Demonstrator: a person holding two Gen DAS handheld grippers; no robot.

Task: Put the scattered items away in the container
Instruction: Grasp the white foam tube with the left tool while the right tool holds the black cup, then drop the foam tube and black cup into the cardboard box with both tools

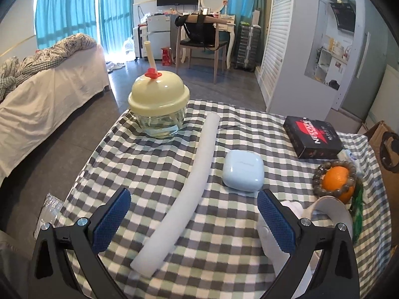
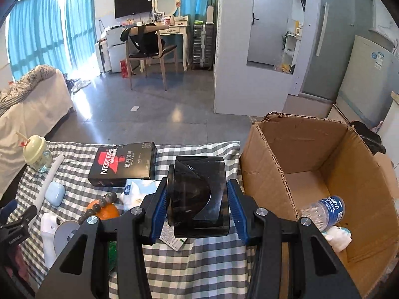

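My right gripper [image 2: 197,200] is shut on a dark translucent black box [image 2: 199,194] and holds it above the checkered table, just left of the open cardboard box [image 2: 349,174]. That box holds a water bottle [image 2: 324,208] and a small white figure [image 2: 340,236]. My left gripper [image 1: 194,214] is open and empty, low over a long white foam tube [image 1: 189,186]. A pale blue earbud case [image 1: 243,172] lies just beyond my right finger. An orange [image 1: 336,180] ringed by a bead bracelet [image 1: 318,174], a black Nescafe box [image 1: 314,137] and a lidded glass cup [image 1: 159,104] sit further off.
A white handheld device [image 2: 49,236] lies at the table's near left, also seen in the left wrist view [image 1: 326,211]. A tissue pack [image 2: 136,191] and paper slip [image 2: 172,239] lie under the right gripper. A bed [image 1: 37,94] stands left; a chair [image 1: 199,39] beyond.
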